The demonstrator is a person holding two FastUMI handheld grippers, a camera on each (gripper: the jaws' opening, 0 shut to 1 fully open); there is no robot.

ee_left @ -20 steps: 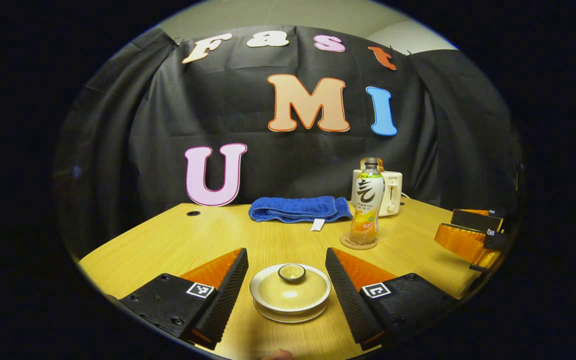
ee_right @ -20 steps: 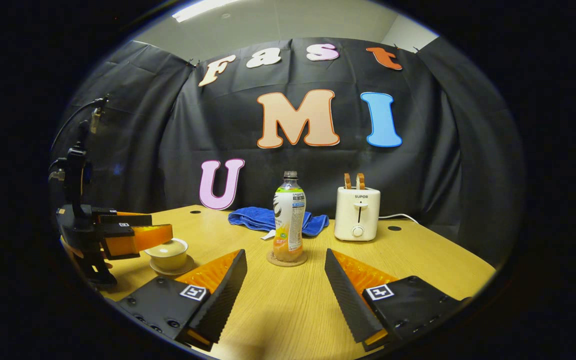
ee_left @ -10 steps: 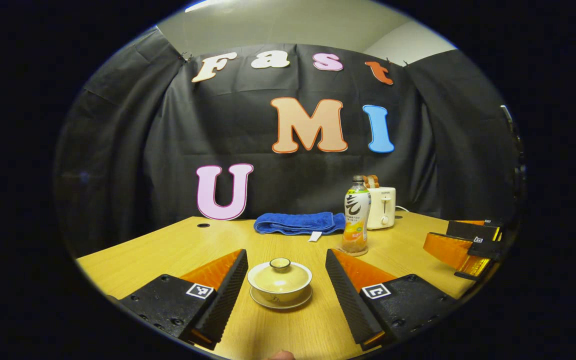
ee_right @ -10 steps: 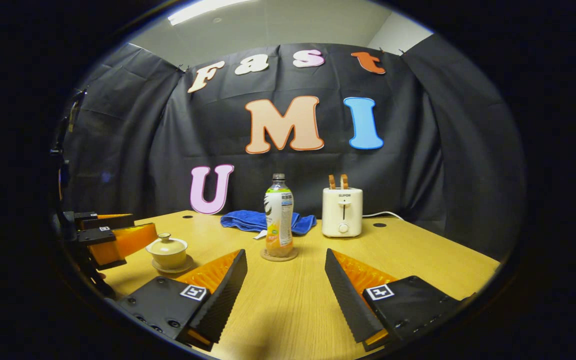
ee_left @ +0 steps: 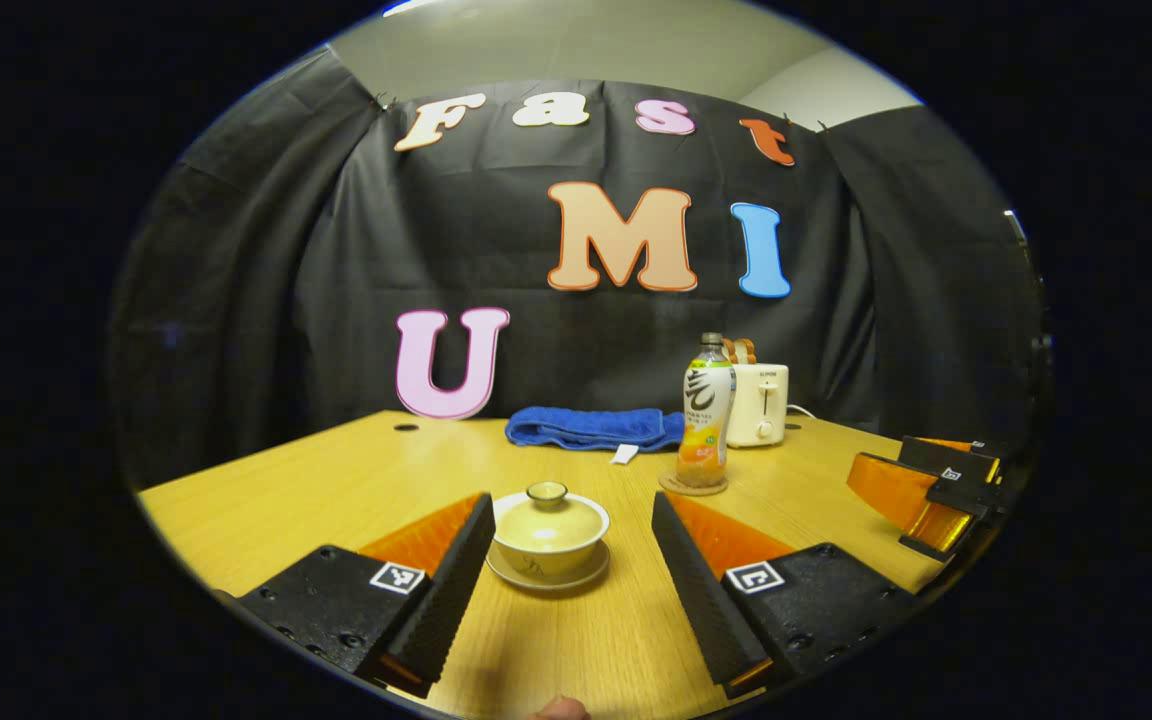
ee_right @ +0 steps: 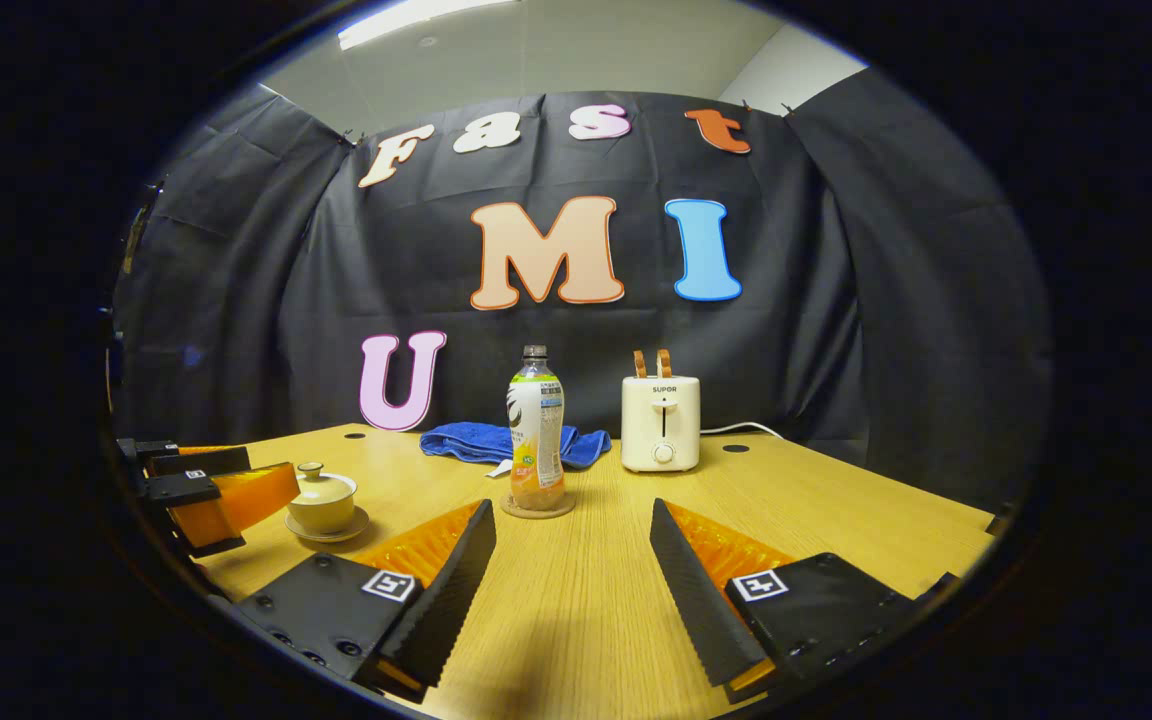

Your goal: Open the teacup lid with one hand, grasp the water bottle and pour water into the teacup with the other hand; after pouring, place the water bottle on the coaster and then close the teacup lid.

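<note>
A cream teacup (ee_left: 548, 545) with its lid (ee_left: 547, 510) on stands on a saucer, just ahead of my open left gripper (ee_left: 573, 560); its fingers flank the cup without touching. The water bottle (ee_left: 706, 412) stands upright on a round coaster (ee_left: 693, 484) farther back right. In the right gripper view the bottle (ee_right: 535, 428) on the coaster (ee_right: 537, 506) stands ahead and left of my open right gripper (ee_right: 571, 565), which holds nothing. The lidded teacup (ee_right: 323, 498) shows at the left, beside the left gripper (ee_right: 206, 488). The right gripper (ee_left: 931, 485) shows at the right edge of the left gripper view.
A folded blue towel (ee_left: 591, 427) lies at the back of the wooden table (ee_left: 336, 480). A cream toaster (ee_right: 661, 422) with toast in it stands behind the bottle, its cord trailing right. Black cloth walls the booth behind.
Both grippers have drawn back and levelled out; the teacup and bottle look smaller and farther. The left gripper has left the space above the lid. The lid stays on the cup, the bottle on the coaster.
</note>
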